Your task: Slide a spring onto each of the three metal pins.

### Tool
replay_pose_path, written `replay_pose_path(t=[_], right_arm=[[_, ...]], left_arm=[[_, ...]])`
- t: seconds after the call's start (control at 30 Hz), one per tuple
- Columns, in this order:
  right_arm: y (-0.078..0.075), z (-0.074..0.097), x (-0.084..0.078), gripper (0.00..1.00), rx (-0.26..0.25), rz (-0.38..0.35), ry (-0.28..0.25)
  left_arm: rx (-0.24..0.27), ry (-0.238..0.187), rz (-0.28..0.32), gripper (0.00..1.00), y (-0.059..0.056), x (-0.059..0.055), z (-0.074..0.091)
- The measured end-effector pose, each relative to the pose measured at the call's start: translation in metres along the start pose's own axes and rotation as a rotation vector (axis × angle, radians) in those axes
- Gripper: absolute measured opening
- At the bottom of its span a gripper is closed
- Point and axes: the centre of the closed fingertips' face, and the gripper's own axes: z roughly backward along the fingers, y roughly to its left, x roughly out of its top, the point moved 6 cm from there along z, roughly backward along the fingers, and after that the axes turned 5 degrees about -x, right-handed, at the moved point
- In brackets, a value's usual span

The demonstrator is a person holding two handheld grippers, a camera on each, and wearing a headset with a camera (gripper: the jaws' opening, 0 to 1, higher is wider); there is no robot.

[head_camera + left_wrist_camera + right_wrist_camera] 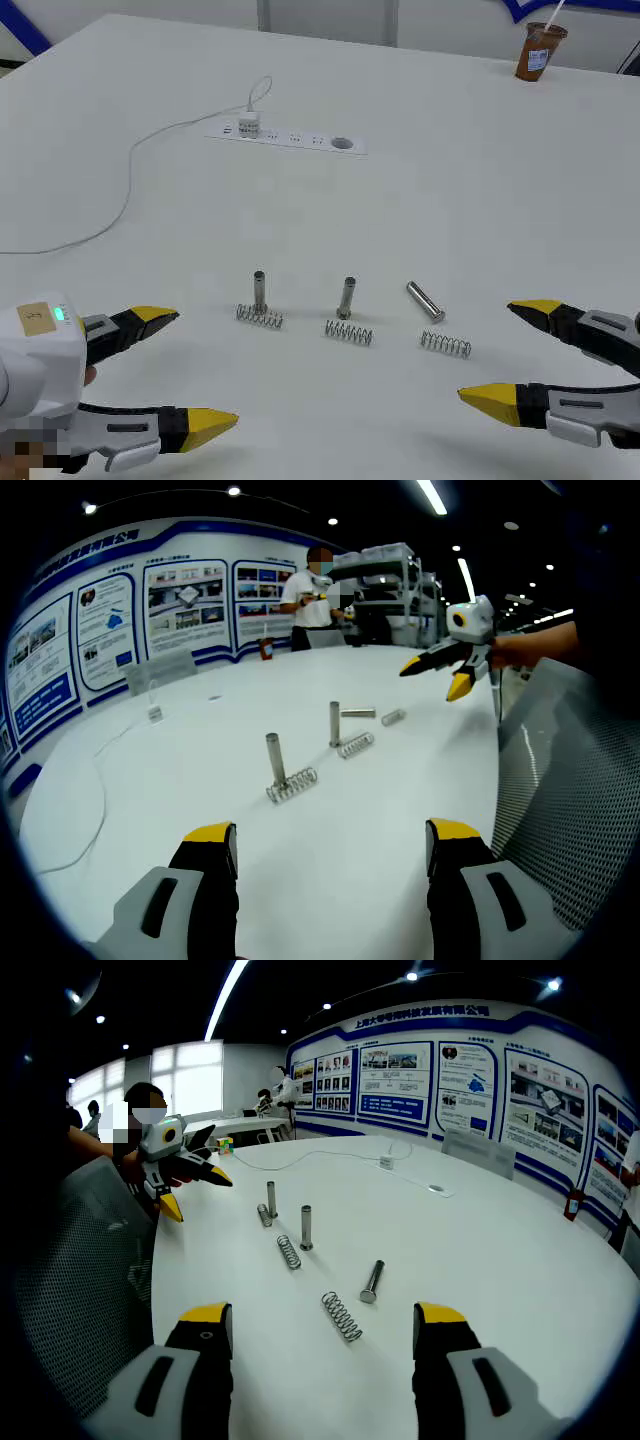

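Three metal pins sit in a row on the white table: the left pin (260, 289) and middle pin (347, 297) stand upright, while the right pin (425, 301) lies on its side. A spring lies flat just in front of each: left spring (259, 317), middle spring (348, 332), right spring (445, 345). My left gripper (185, 366) is open at the near left, apart from everything. My right gripper (510, 352) is open at the near right, a little right of the right spring. In the right gripper view the lying pin (371, 1281) and nearest spring (341, 1316) are ahead of the jaws.
A white power strip (288, 137) with a plugged charger and cable (130, 180) lies farther back on the table. A drink cup (540, 50) stands at the far right edge. A person (312, 595) stands beyond the table's far end.
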Motion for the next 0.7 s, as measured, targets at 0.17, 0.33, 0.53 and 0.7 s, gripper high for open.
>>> replay_pose_path(t=[0.17, 0.33, 0.53, 0.7], right_arm=[[-0.0023, 0.0013, 0.0003, 0.74, -0.006, -0.004, 0.003], [-0.0029, 0.0017, 0.0006, 0.74, -0.015, -0.011, 0.001], [-0.0023, 0.0026, -0.0004, 0.74, -0.022, -0.019, 0.005], [-0.003, 0.0035, 0.0005, 0.73, -0.03, -0.024, 0.003]], left_arm=[[-0.001, -0.005, 0.001, 0.79, -0.0006, 0.0012, -0.0009], [-0.007, -0.008, -0.002, 0.79, -0.0012, 0.0019, -0.0024], [-0.011, -0.01, -0.003, 0.79, 0.0006, 0.0023, -0.0029], [-0.012, -0.012, -0.003, 0.78, 0.0014, 0.0024, -0.003]])
